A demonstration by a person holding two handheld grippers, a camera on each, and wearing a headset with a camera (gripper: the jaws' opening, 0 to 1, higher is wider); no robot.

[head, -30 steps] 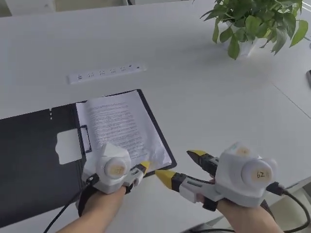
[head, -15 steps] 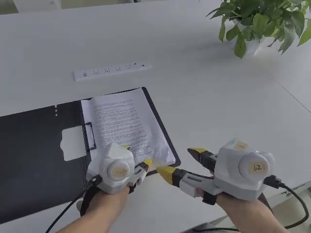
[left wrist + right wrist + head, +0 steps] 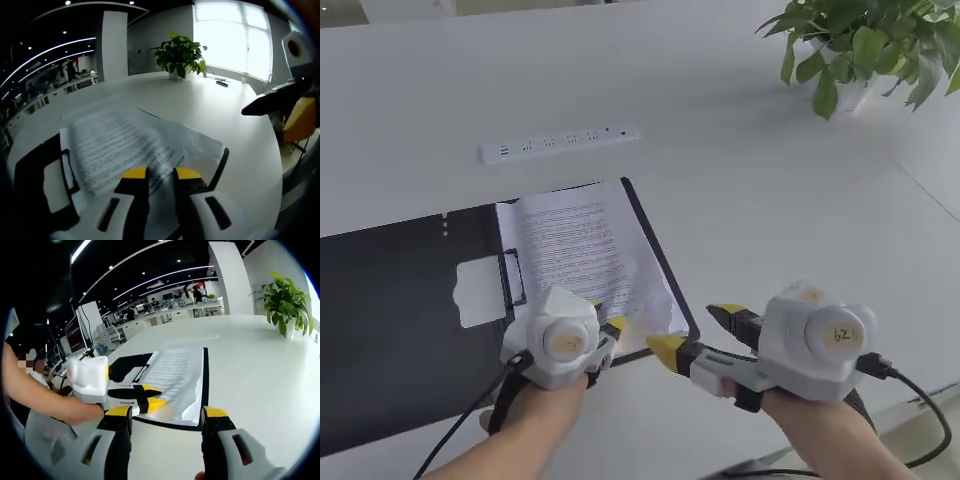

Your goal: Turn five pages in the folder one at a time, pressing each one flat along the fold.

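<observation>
A black folder point(image 3: 390, 330) lies open on the white table, its printed pages point(image 3: 575, 245) on the right half. My left gripper point(image 3: 608, 322) sits at the top page's near right corner, jaws nearly together on the paper point(image 3: 125, 145), which is rumpled and lifted there. From the right gripper view, the left gripper point(image 3: 152, 397) pinches the page edge point(image 3: 185, 390). My right gripper point(image 3: 695, 330) is open just right of the folder's corner, above bare table, holding nothing; its tips point(image 3: 167, 412) point at the folder point(image 3: 205, 385).
A white power strip point(image 3: 558, 143) lies beyond the folder. A potted plant point(image 3: 865, 45) stands at the far right, also in the left gripper view as plant point(image 3: 180, 52). The table's near edge runs just under both hands.
The left gripper has edged forward onto the page's near corner, and the paper there has bulged up. The right gripper has drifted slightly left toward the folder, still open.
</observation>
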